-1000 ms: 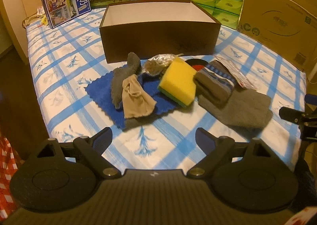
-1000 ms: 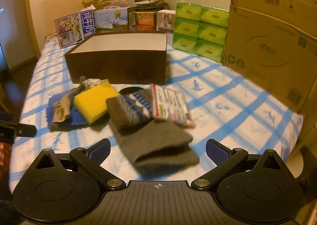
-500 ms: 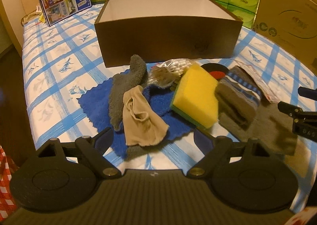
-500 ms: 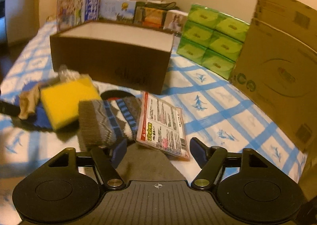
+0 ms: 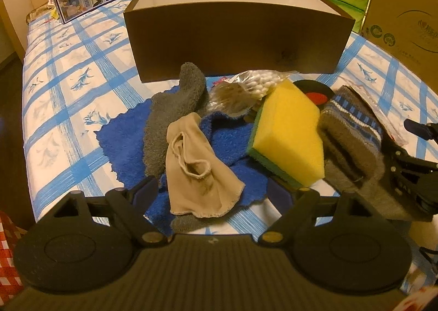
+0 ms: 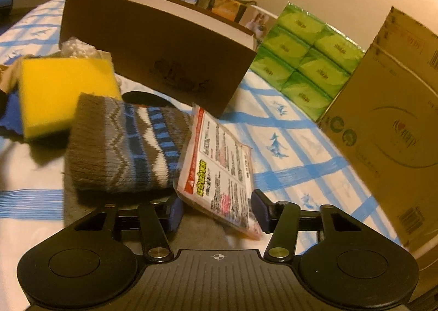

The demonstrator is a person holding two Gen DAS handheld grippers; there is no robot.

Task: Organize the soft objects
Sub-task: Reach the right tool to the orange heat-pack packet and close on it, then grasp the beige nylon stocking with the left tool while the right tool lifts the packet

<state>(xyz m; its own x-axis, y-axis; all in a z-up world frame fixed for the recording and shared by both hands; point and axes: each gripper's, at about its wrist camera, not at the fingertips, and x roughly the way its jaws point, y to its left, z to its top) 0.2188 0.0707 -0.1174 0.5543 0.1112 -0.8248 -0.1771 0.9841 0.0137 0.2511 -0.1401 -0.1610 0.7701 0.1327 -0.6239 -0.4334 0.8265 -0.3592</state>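
Observation:
In the left wrist view a beige stocking [image 5: 197,174] lies on a blue cloth [image 5: 232,141], beside a grey fuzzy sock [image 5: 175,108]. My left gripper [image 5: 212,190] stands open low over the stocking's near end, one finger on each side. To the right are a yellow sponge [image 5: 287,133] and a folded patterned sock [image 6: 123,146]. My right gripper [image 6: 217,209] is closing, with the near end of a printed plastic packet [image 6: 219,168] between its fingers; a flat grey cloth [image 6: 197,231] lies underneath. The pads do not visibly press on the packet.
An open brown box [image 5: 238,45] stands just behind the pile on the blue-checked bed cover [image 5: 68,86]. A bag of cotton swabs [image 5: 246,86] lies by the sponge. Green tissue packs [image 6: 306,56] and a large cardboard carton [image 6: 388,130] line the right side.
Both grippers have come down and closer to the pile. The right gripper rolled, its jaws narrowed, and the packet's end now lies between them. The left jaws stayed wide.

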